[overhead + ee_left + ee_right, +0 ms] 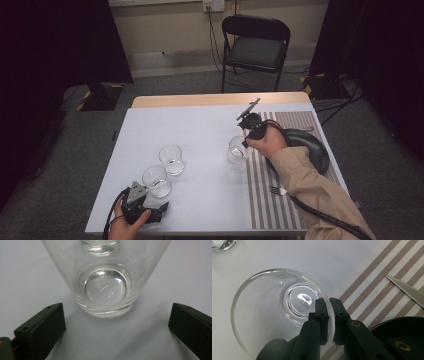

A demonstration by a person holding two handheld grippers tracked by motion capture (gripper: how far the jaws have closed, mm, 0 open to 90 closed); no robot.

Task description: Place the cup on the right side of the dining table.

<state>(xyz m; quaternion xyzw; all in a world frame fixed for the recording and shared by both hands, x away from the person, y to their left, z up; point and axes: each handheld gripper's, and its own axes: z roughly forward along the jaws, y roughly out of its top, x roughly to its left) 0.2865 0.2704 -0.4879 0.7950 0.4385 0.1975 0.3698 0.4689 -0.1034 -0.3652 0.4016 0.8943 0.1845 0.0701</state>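
Observation:
Three clear empty glasses are on the pale table point(200, 125). My right gripper point(247, 140) point(328, 302) is shut on the rim of one glass point(237, 150) point(274, 305), one jaw inside the wall and one outside, right at the left edge of the striped placemat point(260, 200) point(372, 285). The other two glasses point(171, 159) point(156, 181) stand close together at front left. My left gripper point(162, 205) point(116, 309) rests low near the table's front edge, open, its jaws wide on either side of the nearer glass point(107, 287) without touching it.
A black plate point(310, 145) point(402, 327) lies on the placemat, partly under the right forearm. A fork point(277, 190) sits on the mat at the front and a knife point(407, 291) beside the plate. A black folding chair point(255, 45) stands beyond the table.

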